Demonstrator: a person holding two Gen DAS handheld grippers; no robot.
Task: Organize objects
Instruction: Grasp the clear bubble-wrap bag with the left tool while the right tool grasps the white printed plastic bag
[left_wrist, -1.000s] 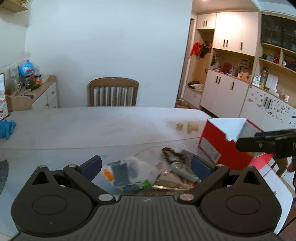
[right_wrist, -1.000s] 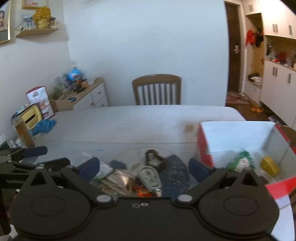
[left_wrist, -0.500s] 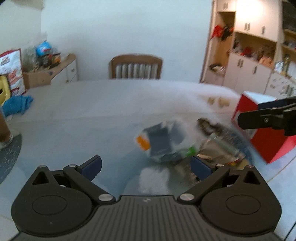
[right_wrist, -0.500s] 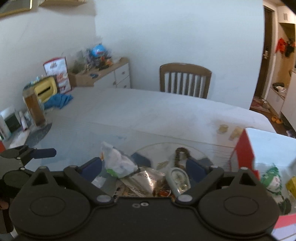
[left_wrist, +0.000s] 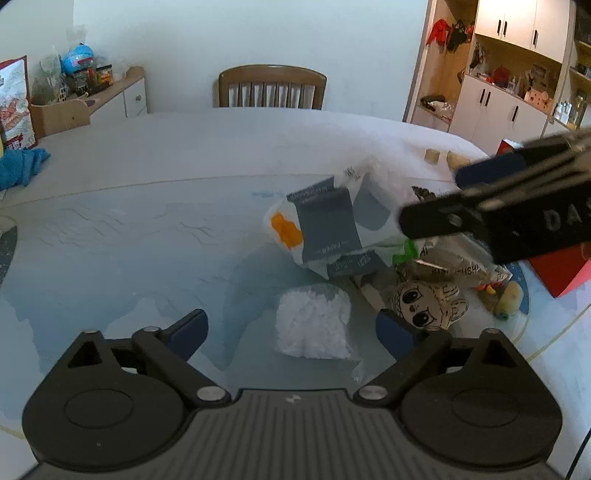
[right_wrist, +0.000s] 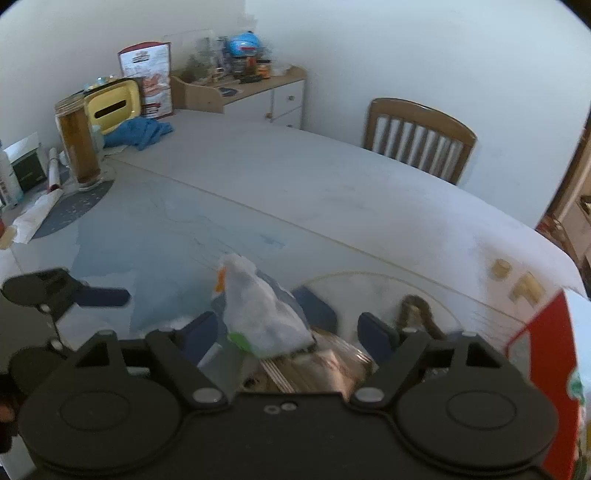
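On the pale marble-look worktop, a loose heap of small things lies near its right end, just beside a red cardboard box with a white inside. Topmost in the heap is a crumpled white plastic packet with grey panels and an orange patch; below it, nearer the camera, sits a clear bag of white fluffy cotton, and to the right of that a flat cream badge printed with a big-eyed cartoon face, a brownish foil sachet and a small yellow toy. The left tongs stand wide, their jaws having just narrowed a little, with the cotton bag between the blue pads but not pressed by them. The right tongs reach in from the right over the heap; their jaws have just been closing and bracket the white packet (blur hides whether the pads touch it, though a gap shows on each side). Farther off stand a brown wooden slat-back chair, a crumpled blue cloth and a tall glass jar of brown liquid.
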